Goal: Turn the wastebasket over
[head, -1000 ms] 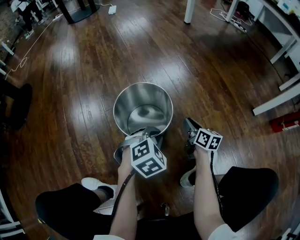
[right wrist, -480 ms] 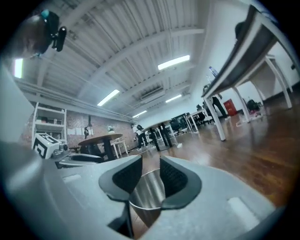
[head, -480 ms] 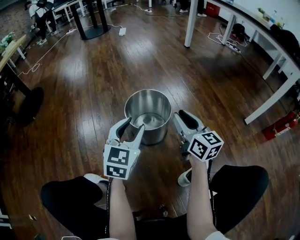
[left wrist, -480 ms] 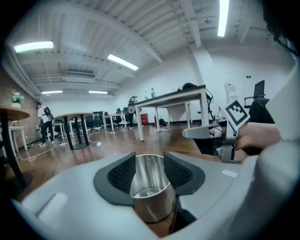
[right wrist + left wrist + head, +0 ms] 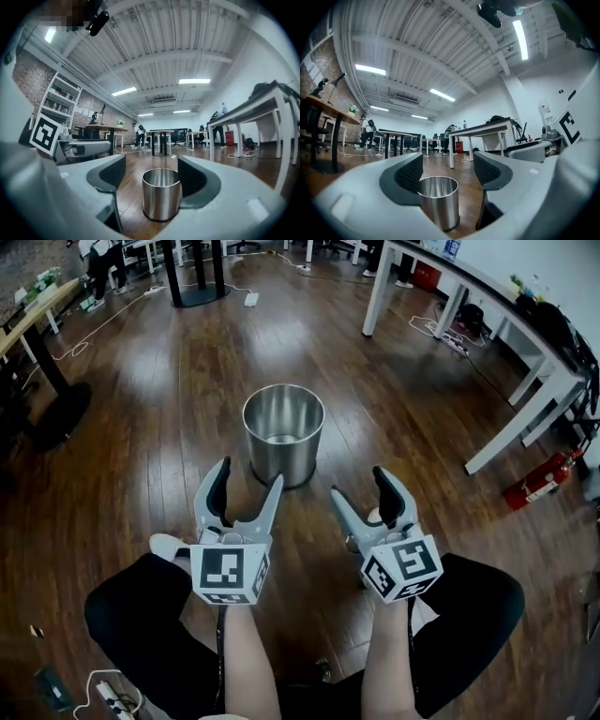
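In the head view, the wastebasket [image 5: 283, 432] is seen standing upright on the wooden floor [image 5: 169, 381], its open mouth turned upward and its shiny inside empty. It is set ahead of the person's knees, roughly on the line between the two tools. The left gripper [image 5: 248, 476] and the right gripper [image 5: 361, 486] are held side by side, about level, and both are aimed at the basket. This posture is judged to keep both tools square to it, so that the rim or wall could be met from two sides. The jaws of both are opening and nothing is gripped. In the left gripper view the dark pads [image 5: 408, 173] are parted and bare. The basket is framed in the gap between them only by line of sight, since it stands well beyond the tips. The same is shown in the right gripper view, where the pads [image 5: 112, 174] are spread and untouched. The basket is therefore well apart from every fingertip, touched by neither tool and resting on its own base.
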`<state>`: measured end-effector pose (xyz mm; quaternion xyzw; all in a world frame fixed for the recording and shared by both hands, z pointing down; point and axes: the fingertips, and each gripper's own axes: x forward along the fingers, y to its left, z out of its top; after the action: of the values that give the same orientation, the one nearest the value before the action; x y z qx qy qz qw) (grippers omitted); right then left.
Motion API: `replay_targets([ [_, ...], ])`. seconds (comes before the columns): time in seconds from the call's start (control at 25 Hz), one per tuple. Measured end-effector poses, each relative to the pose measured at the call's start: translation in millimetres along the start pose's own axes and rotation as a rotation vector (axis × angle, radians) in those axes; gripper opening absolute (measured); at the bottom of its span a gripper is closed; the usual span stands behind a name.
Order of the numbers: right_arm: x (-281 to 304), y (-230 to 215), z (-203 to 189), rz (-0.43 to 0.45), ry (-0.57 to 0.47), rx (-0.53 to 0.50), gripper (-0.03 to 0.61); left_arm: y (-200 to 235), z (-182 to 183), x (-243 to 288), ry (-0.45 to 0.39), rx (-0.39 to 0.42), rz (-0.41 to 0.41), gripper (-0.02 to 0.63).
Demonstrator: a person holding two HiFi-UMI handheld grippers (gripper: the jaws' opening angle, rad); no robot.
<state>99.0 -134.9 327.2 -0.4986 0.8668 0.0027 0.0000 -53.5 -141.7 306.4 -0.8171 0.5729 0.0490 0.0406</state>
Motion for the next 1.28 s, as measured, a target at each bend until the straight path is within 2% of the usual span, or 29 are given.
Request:
replay_targets([
  [0.12,-53,11,-4,-0.057,0.014,-0.032,0.368,-24,4,-55,0.008,-0.006,0.045,0.428],
  [0.24,-106,25,1,-0.087,0.015,-0.036,0.391,-47,18,-111,-0.002,-0.009,0.087,0.462],
  [0.44,-182,72,22,-0.067,-0.025,-0.047,0.394,-83,39,-191,-0.011,-0.007,0.107,0.467],
  [0.6,-229,97,36,-0.074,-0.039,-0.117,0.393,-110,52,-234,-0.022,0.017,0.106,0.466],
  [0.8,-279,114,20,-0.078,-0.009,-0.126,0.393,-135,45,-278,-0.014,-0.007,0.136,0.457],
  [1.04,-319,117,17,-0.098,0.012,-0.094,0.393,-165,38,-315,0.024,-0.001,0.158,0.437],
  [1.16,-339,107,19,-0.161,0.004,-0.067,0.391,-169,36,-332,0.042,0.032,0.166,0.431],
  [1.28,-355,94,16,-0.206,0.013,-0.055,0.391,-162,30,-349,0.066,0.029,0.199,0.431],
])
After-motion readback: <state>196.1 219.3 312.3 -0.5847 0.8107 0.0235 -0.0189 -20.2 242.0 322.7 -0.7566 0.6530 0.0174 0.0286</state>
